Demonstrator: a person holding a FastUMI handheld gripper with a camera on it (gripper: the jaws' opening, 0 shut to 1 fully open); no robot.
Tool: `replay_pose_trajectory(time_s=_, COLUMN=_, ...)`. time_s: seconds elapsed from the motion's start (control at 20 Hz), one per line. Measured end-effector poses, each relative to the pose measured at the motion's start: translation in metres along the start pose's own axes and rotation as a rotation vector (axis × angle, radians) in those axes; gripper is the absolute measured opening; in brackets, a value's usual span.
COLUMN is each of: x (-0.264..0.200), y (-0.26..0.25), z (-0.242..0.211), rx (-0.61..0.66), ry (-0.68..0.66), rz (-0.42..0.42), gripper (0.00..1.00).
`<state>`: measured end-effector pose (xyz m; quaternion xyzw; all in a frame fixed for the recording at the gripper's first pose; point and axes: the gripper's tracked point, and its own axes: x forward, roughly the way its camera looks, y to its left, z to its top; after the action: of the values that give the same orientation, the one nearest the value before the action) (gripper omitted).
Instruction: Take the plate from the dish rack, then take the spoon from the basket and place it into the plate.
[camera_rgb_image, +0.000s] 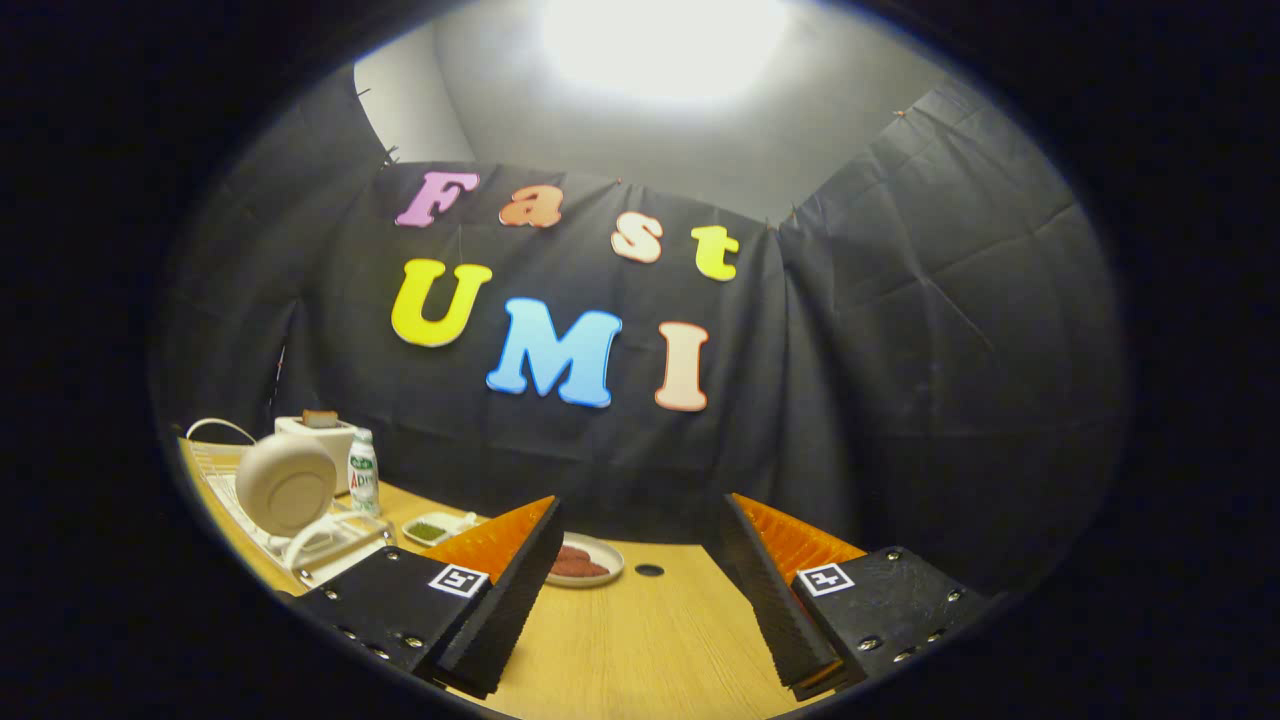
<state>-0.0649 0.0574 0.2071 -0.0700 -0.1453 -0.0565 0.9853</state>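
The claw (640, 560) stands wide open over a light wood-grain bench (640, 650), its two wedge-shaped fingers well apart with ribbed inner faces and nothing between them. Off beyond the left finger, a round cream plate (287, 483) with a smooth, matte back and a raised foot ring stands on edge in a white wire dish rack (330, 545) of thin curved bars. Behind the rack sits a boxy white toaster (318, 432) with a brown slice in its slot, and just beside it a small white plastic bottle with a green label (363, 472). A shallow white rectangular dish (440, 528) holds something green, near the left fingertip. Just ahead of that finger, a small round white saucer (588, 563) carries reddish-brown slices. The spoon and basket cannot be made out.
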Motion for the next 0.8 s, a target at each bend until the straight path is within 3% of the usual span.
replay_pose_trajectory(time_s=0.25, x=-0.010, y=0.070, z=0.099, rx=0.042, ry=-0.122, rz=-0.024, gripper=0.96)
replay_pose_trajectory(time_s=0.5, x=-0.004, y=0.178, z=0.116, rx=0.105, ry=-0.046, rz=0.056, gripper=0.96)
replay_pose_trajectory(time_s=0.8, x=0.002, y=0.284, z=0.097, rx=0.147, ry=0.097, rz=0.122, gripper=0.97)
